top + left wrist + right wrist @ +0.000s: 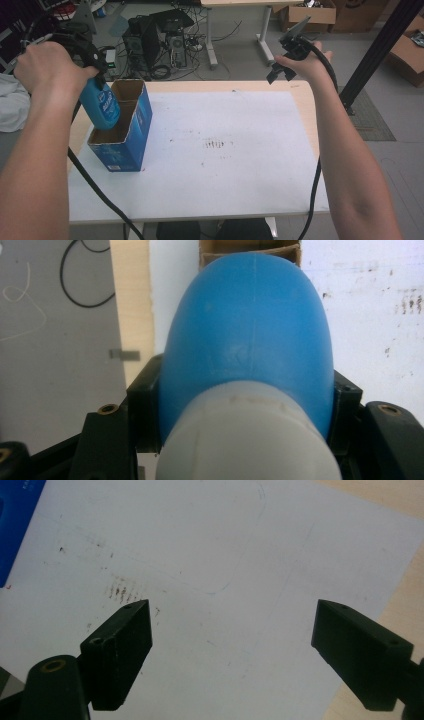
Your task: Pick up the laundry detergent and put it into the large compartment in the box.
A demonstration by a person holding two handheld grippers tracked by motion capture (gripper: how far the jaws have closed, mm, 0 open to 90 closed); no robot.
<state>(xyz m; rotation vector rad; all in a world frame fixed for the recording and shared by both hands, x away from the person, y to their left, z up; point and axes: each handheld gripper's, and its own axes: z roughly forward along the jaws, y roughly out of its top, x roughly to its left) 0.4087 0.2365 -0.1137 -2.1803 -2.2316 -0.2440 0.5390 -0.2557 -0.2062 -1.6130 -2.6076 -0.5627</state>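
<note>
The left gripper [97,62] was positioned above the far left corner of the bench [300,107]. Its fingers [142,405] were clamped on the blue bottle [101,105], one on each side of the bottle's shoulder, just below the white cap [247,440]. In the left gripper view, the bottle's blue body extended away from the camera toward the box opening.

The bottle hung tilted, cap end uppermost, with its lower end inside the near compartment of the blue cardboard box [127,140]. Whether the bottle's base touched the box floor could not be determined.

The box stood upright near the left edge of the bench, on the white sheet [225,170] that covered most of the bench top. An inner divider split the box into a near and a far compartment; the far compartment showed bare brown cardboard.

The right gripper [285,67] was held in the air above the far right corner of the bench, well apart from the box. Its fingers [120,650] were spread wide and held nothing. The right gripper view showed the stained white sheet beneath them and a blue corner of the box at the upper left.
</note>
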